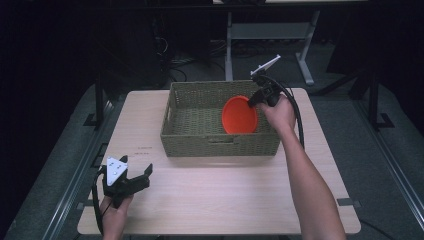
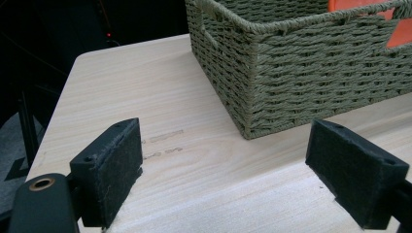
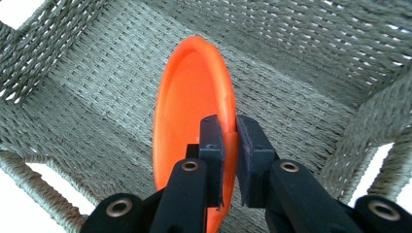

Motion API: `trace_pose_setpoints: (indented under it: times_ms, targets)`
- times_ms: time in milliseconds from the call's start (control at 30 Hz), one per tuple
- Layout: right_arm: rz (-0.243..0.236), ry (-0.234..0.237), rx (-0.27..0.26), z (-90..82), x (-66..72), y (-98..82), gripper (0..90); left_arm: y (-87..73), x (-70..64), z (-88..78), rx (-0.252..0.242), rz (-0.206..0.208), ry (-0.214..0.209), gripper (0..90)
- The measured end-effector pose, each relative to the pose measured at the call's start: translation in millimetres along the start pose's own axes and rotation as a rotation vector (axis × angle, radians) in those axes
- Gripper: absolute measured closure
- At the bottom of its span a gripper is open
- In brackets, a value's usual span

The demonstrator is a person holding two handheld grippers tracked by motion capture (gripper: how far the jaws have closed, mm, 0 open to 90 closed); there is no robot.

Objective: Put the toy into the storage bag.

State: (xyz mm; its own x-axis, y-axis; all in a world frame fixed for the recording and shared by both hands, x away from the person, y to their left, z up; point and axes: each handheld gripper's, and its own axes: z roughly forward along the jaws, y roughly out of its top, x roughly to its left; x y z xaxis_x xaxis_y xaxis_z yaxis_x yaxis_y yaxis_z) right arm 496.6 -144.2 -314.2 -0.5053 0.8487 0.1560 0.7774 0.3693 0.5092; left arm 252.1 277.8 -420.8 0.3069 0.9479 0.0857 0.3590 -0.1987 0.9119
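An orange plate (image 1: 239,115) hangs on edge inside the woven green basket (image 1: 192,139), toward its right end. My right gripper (image 1: 256,100) is shut on the plate's rim; in the right gripper view the two black pads (image 3: 213,141) pinch the rim of the orange plate (image 3: 187,111) above the basket floor (image 3: 97,87). My left gripper (image 1: 142,177) rests near the table's front left corner, open, with nothing between its pads (image 2: 109,170). Ahead of it stands the corner of the basket (image 2: 291,73), and a bit of the orange plate (image 2: 401,36) shows through a handle hole.
The light wooden table (image 1: 225,195) has bare surface in front of the basket. A metal table frame (image 1: 270,35) stands on the dark floor behind. The table's left edge (image 2: 58,102) drops off to darkness.
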Motion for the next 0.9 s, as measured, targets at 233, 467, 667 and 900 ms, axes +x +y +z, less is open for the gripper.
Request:
trace_pose_setpoints:
  times_ms: [233, 467, 667, 900]
  targets:
    - [0.008, 0.019, 0.01, 7.6, -0.1, -1.7, 81.7, 0.1, 0.4, -0.9, -0.001, 0.001, 0.001, 12.8]
    - [0.008, 0.022, 0.024, 15.6, 0.3, -1.8, 81.6, 0.1, 0.0, -1.8, -0.001, 0.003, 0.001, 12.8]
    - [0.007, 0.006, 0.06, 26.8, -4.6, -6.7, 81.5, -0.2, 0.7, -2.1, -0.002, 0.003, 0.004, 12.8]
    - [0.052, 0.022, 0.054, 28.6, -13.7, -12.3, 81.1, 0.1, -0.3, -1.9, -0.002, 0.001, 0.002, 12.7]
